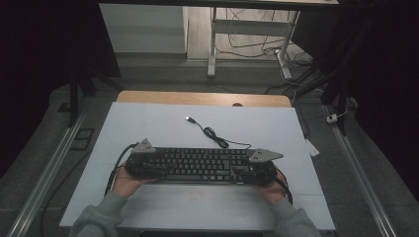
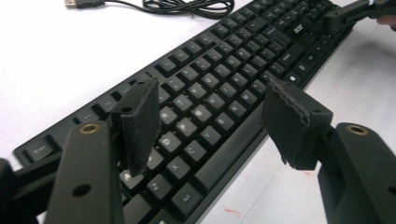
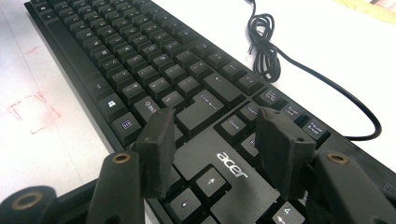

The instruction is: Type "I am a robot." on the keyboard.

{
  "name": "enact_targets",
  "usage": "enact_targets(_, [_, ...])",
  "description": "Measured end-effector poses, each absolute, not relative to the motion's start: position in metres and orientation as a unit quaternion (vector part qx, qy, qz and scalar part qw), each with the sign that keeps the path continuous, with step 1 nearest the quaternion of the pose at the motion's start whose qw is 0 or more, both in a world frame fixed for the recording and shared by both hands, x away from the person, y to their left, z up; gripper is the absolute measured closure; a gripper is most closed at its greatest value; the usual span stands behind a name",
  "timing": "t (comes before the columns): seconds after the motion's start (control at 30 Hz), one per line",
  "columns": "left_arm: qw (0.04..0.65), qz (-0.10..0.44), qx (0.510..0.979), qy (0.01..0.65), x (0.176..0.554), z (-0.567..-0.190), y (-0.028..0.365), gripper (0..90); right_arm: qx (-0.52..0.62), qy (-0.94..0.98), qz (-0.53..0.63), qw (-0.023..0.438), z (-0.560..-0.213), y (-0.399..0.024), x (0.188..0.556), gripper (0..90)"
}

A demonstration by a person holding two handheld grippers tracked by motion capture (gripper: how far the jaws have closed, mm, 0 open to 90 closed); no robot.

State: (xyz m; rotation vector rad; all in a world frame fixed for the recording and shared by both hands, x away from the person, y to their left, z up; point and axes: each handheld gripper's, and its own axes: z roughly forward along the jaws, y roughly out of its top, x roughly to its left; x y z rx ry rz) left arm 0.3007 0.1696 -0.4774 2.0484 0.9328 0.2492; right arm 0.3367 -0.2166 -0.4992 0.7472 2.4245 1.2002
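A black Acer keyboard (image 1: 200,164) lies flat on the white sheet, its length running left to right. Its black cable (image 1: 215,136) curls away toward the far side and ends in a USB plug (image 1: 188,119). My left gripper (image 1: 155,170) hovers over the keyboard's left end. In the left gripper view its jaws (image 2: 215,121) stand open above the letter keys (image 2: 219,88), with nothing pinched. My right gripper (image 1: 242,173) is at the right end. Its jaws (image 3: 217,144) are open over the arrow-key block and logo (image 3: 231,164), and the pads (image 3: 156,149) are clear of the keys.
The white sheet (image 1: 148,123) covers a wooden table whose far edge (image 1: 202,98) shows. Faint red marks (image 3: 32,109) sit on the sheet near the keyboard's front edge. The coiled cable (image 3: 266,46) lies behind the keyboard. Desk legs and floor cables (image 1: 247,44) stand beyond the table.
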Motion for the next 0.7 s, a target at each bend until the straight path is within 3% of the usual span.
enact_targets(0.5, [0.398,0.086,0.842,0.353,0.298,-0.489,0.143,37.8,0.263,0.853,0.42,0.166,-0.5,-0.216,0.337,48.2])
enact_targets(0.6, [0.392,0.084,0.847,0.349,0.298,-0.492,0.139,39.8,0.263,0.852,0.421,0.166,-0.501,-0.216,0.337,48.2])
enact_targets(0.7, [0.383,0.083,0.858,0.333,0.297,-0.495,0.135,49.1,0.264,0.852,0.421,0.165,-0.501,-0.216,0.337,48.2])
